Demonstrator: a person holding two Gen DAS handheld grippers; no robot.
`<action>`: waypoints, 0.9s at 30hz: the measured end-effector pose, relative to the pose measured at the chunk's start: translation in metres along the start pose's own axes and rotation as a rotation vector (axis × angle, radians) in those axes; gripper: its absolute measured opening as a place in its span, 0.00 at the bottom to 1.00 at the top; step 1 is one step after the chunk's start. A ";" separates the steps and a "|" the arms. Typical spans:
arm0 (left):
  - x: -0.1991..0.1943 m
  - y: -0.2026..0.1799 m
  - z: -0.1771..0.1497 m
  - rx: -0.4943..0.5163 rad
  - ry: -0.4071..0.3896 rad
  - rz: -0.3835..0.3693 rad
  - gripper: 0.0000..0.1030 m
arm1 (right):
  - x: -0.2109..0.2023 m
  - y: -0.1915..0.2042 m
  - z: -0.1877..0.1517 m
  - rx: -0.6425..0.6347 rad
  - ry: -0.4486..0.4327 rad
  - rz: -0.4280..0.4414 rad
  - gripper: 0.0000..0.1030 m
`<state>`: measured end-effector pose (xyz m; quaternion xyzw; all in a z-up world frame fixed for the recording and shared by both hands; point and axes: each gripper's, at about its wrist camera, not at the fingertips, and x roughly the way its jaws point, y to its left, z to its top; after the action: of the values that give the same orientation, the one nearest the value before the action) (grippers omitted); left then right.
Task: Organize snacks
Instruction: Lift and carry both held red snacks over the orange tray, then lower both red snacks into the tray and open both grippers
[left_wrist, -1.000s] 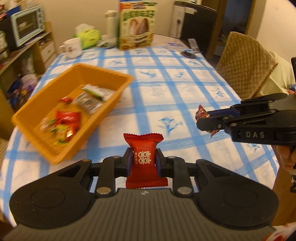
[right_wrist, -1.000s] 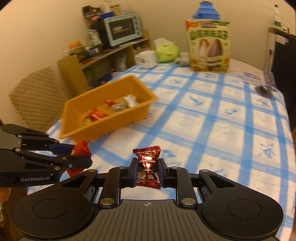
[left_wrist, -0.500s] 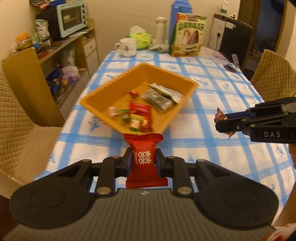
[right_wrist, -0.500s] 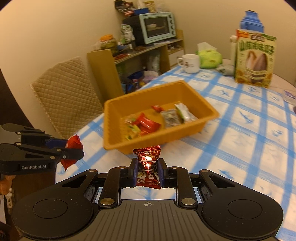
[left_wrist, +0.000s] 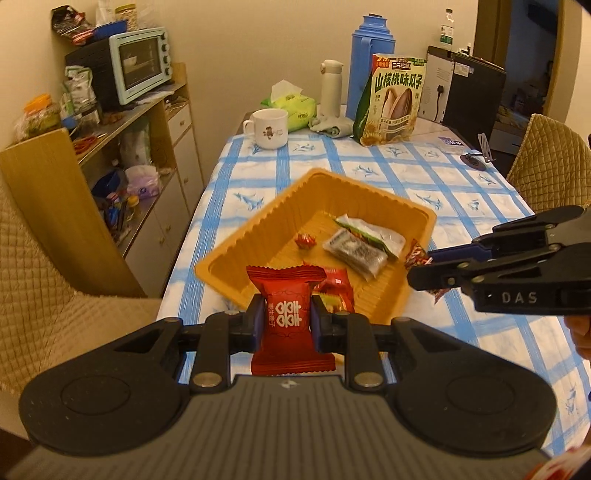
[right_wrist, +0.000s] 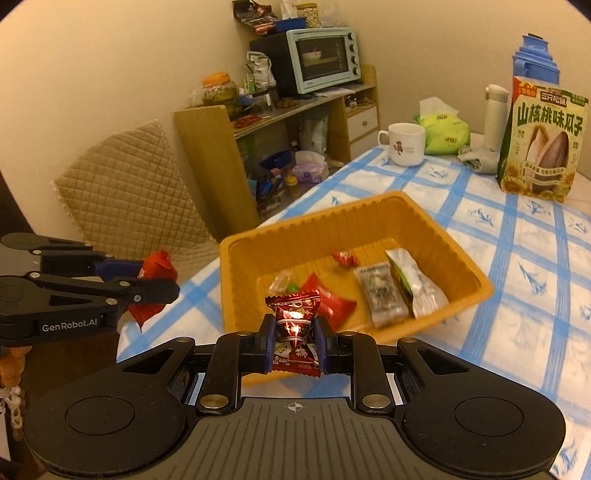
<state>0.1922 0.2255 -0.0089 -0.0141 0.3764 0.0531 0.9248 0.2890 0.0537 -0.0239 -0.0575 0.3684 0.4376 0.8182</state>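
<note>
My left gripper (left_wrist: 286, 321) is shut on a red snack packet (left_wrist: 290, 325) with white characters, held just before the near corner of the orange tray (left_wrist: 258, 236). My right gripper (right_wrist: 294, 338) is shut on a dark red candy (right_wrist: 294, 325), held over the tray's near rim (right_wrist: 236, 266). The tray holds several wrapped snacks, among them a clear packet (left_wrist: 356, 251) and a small red candy (left_wrist: 306, 240). The right gripper (left_wrist: 417, 275) shows at the right of the left wrist view, the left gripper (right_wrist: 162, 284) at the left of the right wrist view.
The table has a blue-checked cloth (left_wrist: 424, 177). At its far end stand a sunflower seed bag (left_wrist: 395, 99), a white mug (left_wrist: 269, 127), a tissue pack (left_wrist: 291, 105), a white flask and a blue thermos. A padded chair (right_wrist: 129, 195) and shelves with a toaster oven (right_wrist: 321, 59) are to the left.
Both grippers have moved toward the orange tray with their snacks still held. The tray now lies directly ahead of and below both, closer than before.
</note>
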 end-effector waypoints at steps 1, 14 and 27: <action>0.004 0.002 0.004 0.007 -0.002 -0.008 0.22 | 0.004 0.000 0.004 0.003 -0.001 -0.006 0.22; 0.066 0.014 0.044 0.074 0.007 -0.088 0.22 | 0.045 -0.021 0.025 0.073 0.018 -0.095 0.22; 0.125 0.011 0.057 0.115 0.080 -0.120 0.22 | 0.066 -0.045 0.033 0.129 0.034 -0.153 0.22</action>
<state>0.3191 0.2513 -0.0552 0.0146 0.4139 -0.0246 0.9099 0.3639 0.0849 -0.0539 -0.0401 0.4043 0.3479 0.8449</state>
